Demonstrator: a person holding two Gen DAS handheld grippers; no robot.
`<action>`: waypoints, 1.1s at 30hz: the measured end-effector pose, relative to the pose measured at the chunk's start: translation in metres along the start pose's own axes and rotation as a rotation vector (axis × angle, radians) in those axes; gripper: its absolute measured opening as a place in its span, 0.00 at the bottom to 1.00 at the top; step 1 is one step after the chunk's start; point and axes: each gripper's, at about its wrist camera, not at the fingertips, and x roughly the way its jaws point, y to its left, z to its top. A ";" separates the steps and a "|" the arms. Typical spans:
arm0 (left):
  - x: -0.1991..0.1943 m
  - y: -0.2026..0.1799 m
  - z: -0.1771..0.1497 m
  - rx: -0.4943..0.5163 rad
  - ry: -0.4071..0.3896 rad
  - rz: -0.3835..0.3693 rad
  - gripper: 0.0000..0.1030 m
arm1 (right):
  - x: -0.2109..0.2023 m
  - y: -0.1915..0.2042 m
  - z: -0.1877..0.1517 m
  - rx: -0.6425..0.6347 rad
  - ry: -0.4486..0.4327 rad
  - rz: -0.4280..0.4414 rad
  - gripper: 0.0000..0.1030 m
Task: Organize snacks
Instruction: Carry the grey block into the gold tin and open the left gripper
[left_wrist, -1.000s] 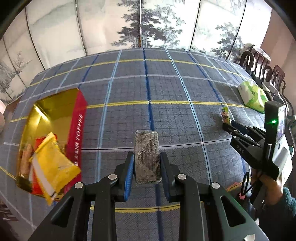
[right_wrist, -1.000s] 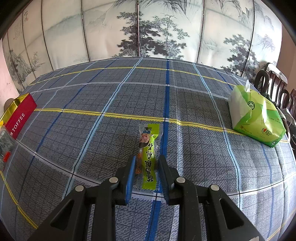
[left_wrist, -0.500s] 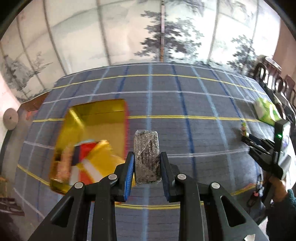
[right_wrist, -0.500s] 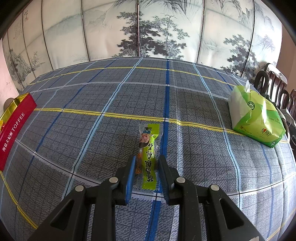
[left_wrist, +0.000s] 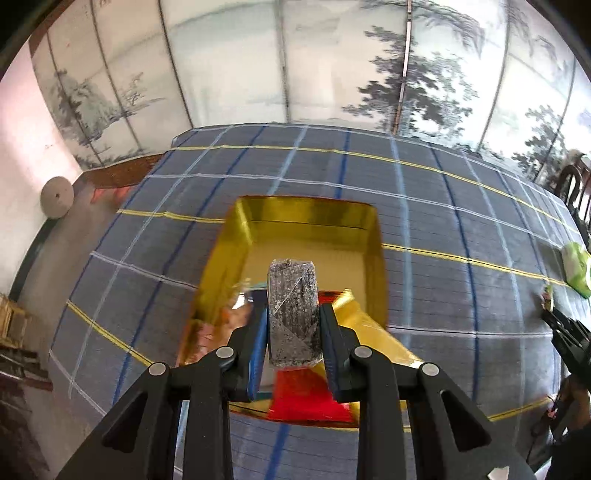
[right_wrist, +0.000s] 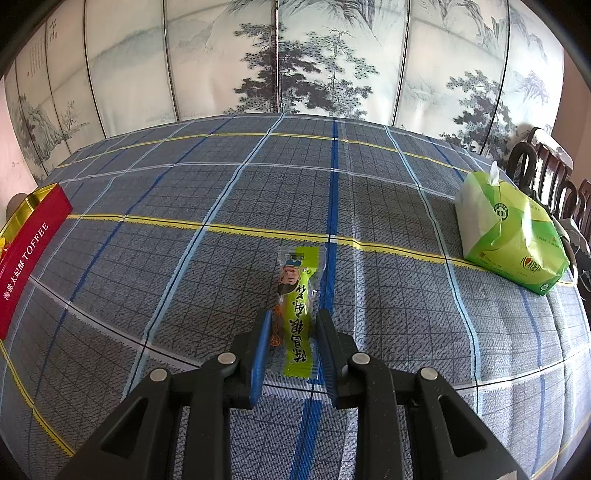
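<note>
We see one gold-lined toffee tin (left_wrist: 373, 236), red on the outside with "TOFFEE" printed on its side wall in the right wrist view, standing open on the plaid tablecloth (left_wrist: 461, 295); inside it lie a yellow wrapper (left_wrist: 365, 325) and a red packet (left_wrist: 303, 398), with more contents at the left too blurred to name. Our left gripper (left_wrist: 293, 332) has its two fingers closed against the sides of one seaweed pack (left_wrist: 293, 310), a clear sleeve of dark speckled sheets held upright above the tin's interior. Our right gripper (right_wrist: 291, 336) sits low over the cloth with its fingers set narrowly on either side of one green snack stick (right_wrist: 297, 306), a clear-ended wrapper with a cartoon face and orange print; we cannot tell whether the pads actually press it. One green tissue pack (right_wrist: 513, 240) rests well apart near the table's right edge.
</note>
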 end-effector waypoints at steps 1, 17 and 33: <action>0.003 0.003 0.000 -0.002 0.008 0.006 0.23 | 0.000 0.000 0.000 0.000 0.000 0.000 0.26; 0.046 0.023 -0.014 -0.020 0.081 0.014 0.23 | 0.000 -0.001 -0.001 -0.004 0.000 -0.005 0.26; 0.045 0.025 -0.015 -0.012 0.080 0.017 0.25 | -0.001 -0.002 -0.001 -0.004 0.000 -0.007 0.26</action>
